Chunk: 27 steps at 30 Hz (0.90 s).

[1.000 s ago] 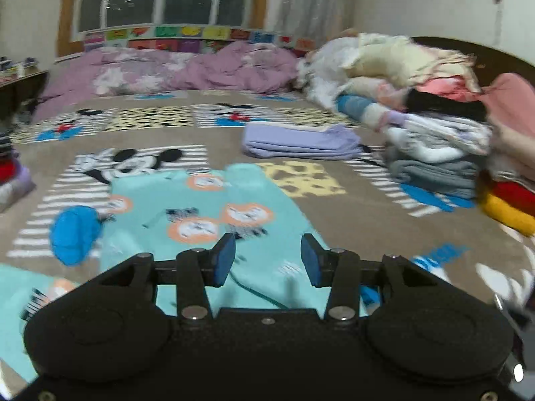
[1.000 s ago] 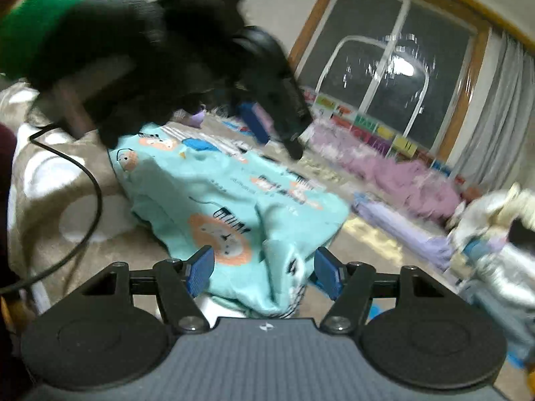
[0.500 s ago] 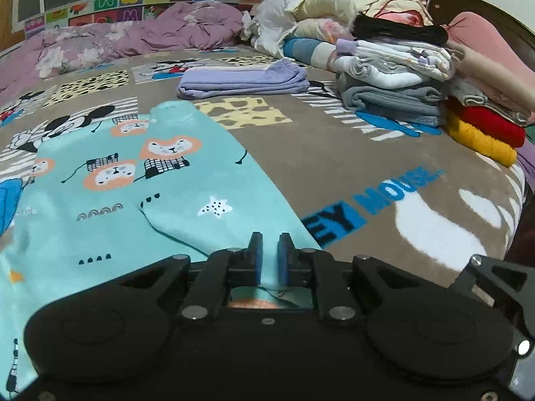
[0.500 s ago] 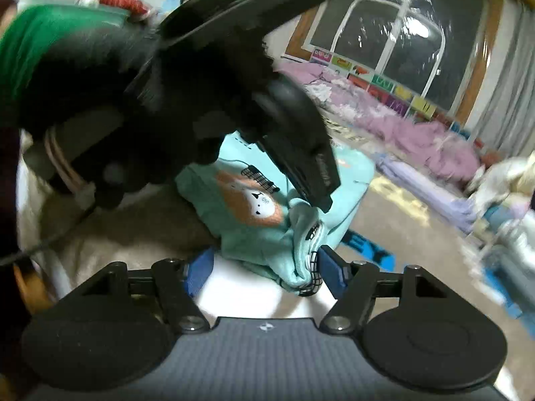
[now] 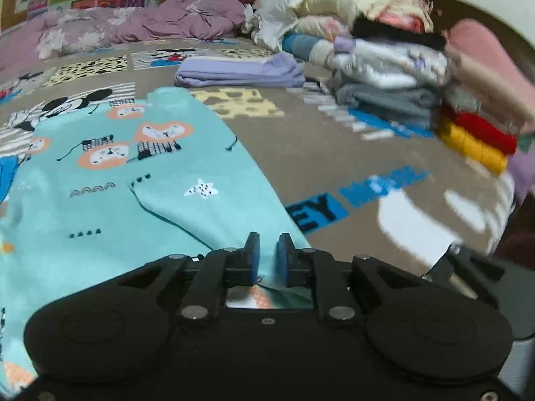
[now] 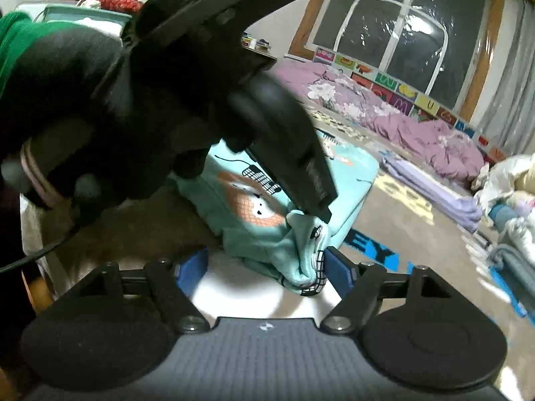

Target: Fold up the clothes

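Teal pajama piece [image 5: 140,180] is pinched at its near edge by the left gripper [image 5: 266,255], right gripper [image 6: 267,269] fingers spread around the bunched end, looks mid-fold, next it needs a clean carry-over

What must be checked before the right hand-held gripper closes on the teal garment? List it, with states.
1. Left hand-held gripper pinching the teal garment: ok, fingers nearly together on its near edge, also visible in the right wrist view.
2. Right hand-held gripper open: ok, fingers wide apart.
3. Fabric between the right fingers: ok, the bunched corner sits close to the right finger.
4. Right fingers touching fabric: cannot tell.
5. Garment flat on the blanket: not ok, near end is lifted and crumpled.
6. Lilac folded garment apart from the teal one: ok.
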Available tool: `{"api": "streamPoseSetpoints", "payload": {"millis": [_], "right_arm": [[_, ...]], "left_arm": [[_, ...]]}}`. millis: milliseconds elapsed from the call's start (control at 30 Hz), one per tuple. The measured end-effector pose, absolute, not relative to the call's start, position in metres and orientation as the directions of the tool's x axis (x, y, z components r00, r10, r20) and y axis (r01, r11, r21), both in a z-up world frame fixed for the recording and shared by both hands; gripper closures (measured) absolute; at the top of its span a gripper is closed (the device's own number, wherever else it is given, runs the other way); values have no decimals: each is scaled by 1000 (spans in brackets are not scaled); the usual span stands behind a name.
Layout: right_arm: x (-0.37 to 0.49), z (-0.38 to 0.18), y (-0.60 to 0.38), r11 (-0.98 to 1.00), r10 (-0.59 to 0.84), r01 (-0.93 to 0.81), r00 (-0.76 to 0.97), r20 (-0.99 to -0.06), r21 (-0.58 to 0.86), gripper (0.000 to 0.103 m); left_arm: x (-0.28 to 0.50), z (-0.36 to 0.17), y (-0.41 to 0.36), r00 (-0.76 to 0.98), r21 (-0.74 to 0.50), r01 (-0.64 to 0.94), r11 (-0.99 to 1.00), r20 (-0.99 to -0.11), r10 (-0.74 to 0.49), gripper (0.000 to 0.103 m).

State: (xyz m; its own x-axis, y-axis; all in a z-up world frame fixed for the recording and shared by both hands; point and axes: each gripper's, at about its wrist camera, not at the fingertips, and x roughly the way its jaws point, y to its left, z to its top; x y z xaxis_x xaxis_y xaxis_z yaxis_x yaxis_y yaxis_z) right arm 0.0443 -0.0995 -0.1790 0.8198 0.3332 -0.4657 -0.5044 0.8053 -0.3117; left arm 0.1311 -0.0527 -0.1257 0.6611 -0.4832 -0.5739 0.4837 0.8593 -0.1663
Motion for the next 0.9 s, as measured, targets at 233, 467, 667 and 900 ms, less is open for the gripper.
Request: {"api": "streamPoseSetpoints", "payload": {"millis": [233, 467, 667, 900], "right_arm": [[22, -157, -102, 828, 346, -466, 862, -370, -312, 34], [6, -150, -68, 748, 440, -551, 829, -345, -370, 36], [6, -144, -21, 652, 496, -642, 764, -413, -403, 36], [21, -123, 32, 599, 561, -718, 692, -455, -353, 36]], "left_arm": [[123, -102, 62, 765, -484, 239, 842, -440, -470, 16], [105, -102, 194, 871, -708, -95, 700, -399, -286, 6], [82, -127, 283, 890, -776, -340, 530, -447, -84, 10], [89, -143, 317, 898, -810, -367, 457, -436, -51, 30]]}}
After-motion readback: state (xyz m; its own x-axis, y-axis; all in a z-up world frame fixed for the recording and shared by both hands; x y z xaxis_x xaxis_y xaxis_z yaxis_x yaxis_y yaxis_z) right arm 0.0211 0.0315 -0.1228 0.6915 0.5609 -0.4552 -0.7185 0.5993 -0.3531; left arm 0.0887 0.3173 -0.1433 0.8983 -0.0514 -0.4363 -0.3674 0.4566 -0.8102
